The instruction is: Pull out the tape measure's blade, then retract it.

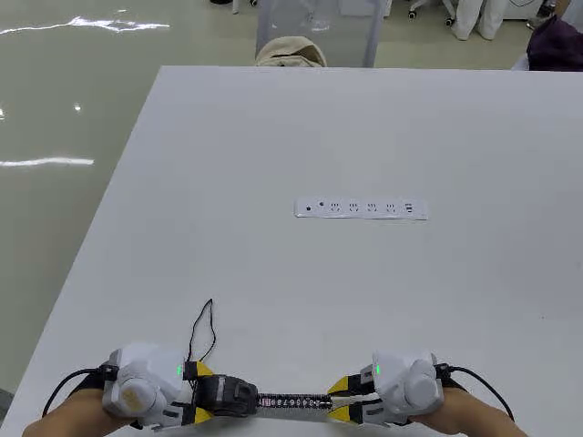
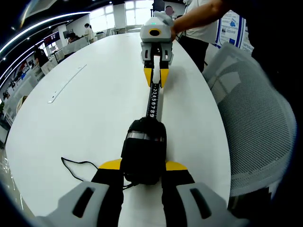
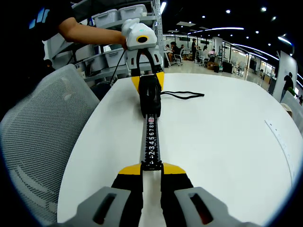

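Blade [image 1: 293,401] is out a short way, numbers up, stretched between the two tools at the bottom edge of the head view. The left tool [image 1: 202,392] is clamped on the black case [image 1: 228,396]. The right tool [image 1: 339,399] is pinched together on the blade's hook end.

The pull probably has further to go. To do it well, the right tool should draw straight along the blade's line, low over the desk [image 1: 364,137], while the left tool stops the case rolling or sliding. A twist could kink the blade, and a loose pinch could let it snap back. Retraction is best fed in slowly.

The strap [image 1: 202,330] trails up-frame from the case, off the blade's line. A power strip [image 1: 361,208] lies at centre frame, well apart. A mesh chair [image 2: 251,118] stands beside the desk at the right of the left gripper view. Nothing blocks the pull.
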`<state>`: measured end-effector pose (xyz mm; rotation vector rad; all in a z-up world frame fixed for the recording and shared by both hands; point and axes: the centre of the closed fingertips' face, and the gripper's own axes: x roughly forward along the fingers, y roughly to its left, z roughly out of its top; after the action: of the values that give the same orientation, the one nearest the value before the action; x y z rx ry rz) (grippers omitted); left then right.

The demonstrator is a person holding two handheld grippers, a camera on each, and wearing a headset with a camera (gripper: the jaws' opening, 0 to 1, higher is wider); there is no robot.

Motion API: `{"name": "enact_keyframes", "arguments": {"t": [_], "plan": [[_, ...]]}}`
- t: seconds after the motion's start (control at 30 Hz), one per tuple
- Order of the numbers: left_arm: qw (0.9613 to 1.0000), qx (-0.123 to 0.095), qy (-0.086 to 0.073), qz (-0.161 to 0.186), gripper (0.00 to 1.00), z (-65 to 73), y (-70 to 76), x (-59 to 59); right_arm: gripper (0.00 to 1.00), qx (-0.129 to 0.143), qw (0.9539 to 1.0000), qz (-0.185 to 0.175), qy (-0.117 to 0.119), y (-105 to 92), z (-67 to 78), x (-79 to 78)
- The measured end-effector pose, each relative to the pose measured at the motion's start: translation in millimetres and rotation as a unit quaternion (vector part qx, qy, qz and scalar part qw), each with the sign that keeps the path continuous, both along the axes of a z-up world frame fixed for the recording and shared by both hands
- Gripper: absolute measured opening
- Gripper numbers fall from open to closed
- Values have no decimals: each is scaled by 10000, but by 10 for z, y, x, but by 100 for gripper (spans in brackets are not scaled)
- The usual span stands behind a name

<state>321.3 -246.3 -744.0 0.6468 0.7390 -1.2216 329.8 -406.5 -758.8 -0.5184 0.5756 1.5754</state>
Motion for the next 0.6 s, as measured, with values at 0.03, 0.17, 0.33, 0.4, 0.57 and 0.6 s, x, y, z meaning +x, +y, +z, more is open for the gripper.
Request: {"name": "enact_keyframes", "arguments": {"t": [0.03, 0.17, 0.33, 0.4, 0.57, 0.6], "plan": [[10000, 1, -1, -2, 26, 0, 0, 0, 10, -3, 10000, -3, 4, -6, -3, 3], [10000, 2, 0, -6, 26, -2, -2, 2, 10, -21, 10000, -5, 14, -28, -17, 6], [10000, 5, -6, -11, 26, -5, 0, 5, 10, -30, 10000, -10, 12, -59, -16, 6], [10000, 3, -6, -11, 26, -5, 0, 5, 10, -35, 10000, -16, 9, -74, -13, 2], [10000, 1, -2, -15, 26, -6, 0, 5, 10, -51, 10000, -35, 18, -112, -14, 8], [10000, -2, 1, -12, 26, -6, -1, 5, 10, -55, 10000, -38, 19, -117, -15, 9]]}}
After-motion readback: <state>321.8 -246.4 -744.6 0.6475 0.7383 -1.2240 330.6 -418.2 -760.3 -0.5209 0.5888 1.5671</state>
